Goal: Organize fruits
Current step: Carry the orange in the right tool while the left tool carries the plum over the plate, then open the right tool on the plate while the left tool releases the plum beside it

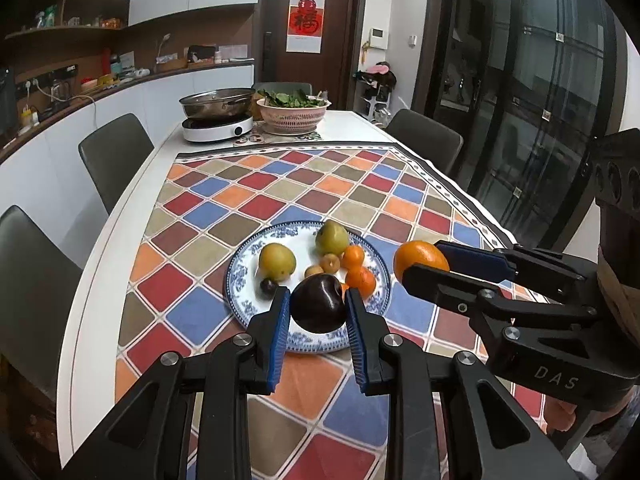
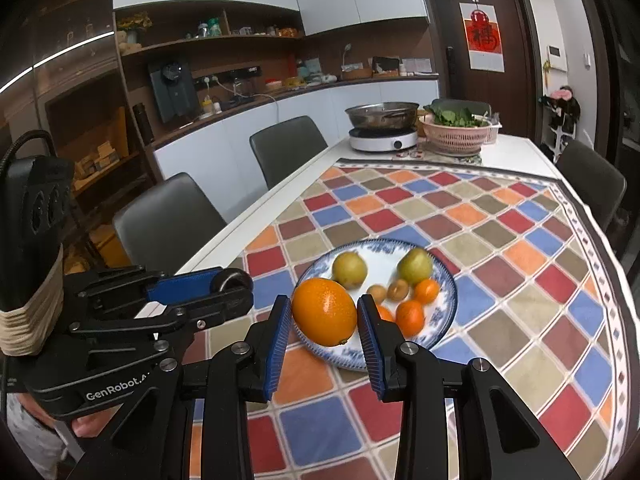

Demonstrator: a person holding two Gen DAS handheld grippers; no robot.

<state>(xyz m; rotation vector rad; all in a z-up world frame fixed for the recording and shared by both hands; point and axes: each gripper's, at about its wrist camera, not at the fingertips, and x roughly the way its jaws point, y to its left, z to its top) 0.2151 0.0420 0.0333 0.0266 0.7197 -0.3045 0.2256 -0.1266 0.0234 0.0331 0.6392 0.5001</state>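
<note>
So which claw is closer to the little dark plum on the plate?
Left. The left claw, gripping a big dark fruit, is right beside the little plum. The right claw, holding an orange, is past the plate's other side.

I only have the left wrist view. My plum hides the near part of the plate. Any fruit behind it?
Observer: Yes, from the right wrist camera a third small orange lies behind the right gripper's pad, on the plate.
Operator: Is the big orange gripped squarely?
Observer: Both pads press its sides; the big orange hangs above the plate's near rim.
Operator: And my side?
Observer: The left gripper is shut on the plum.
</note>
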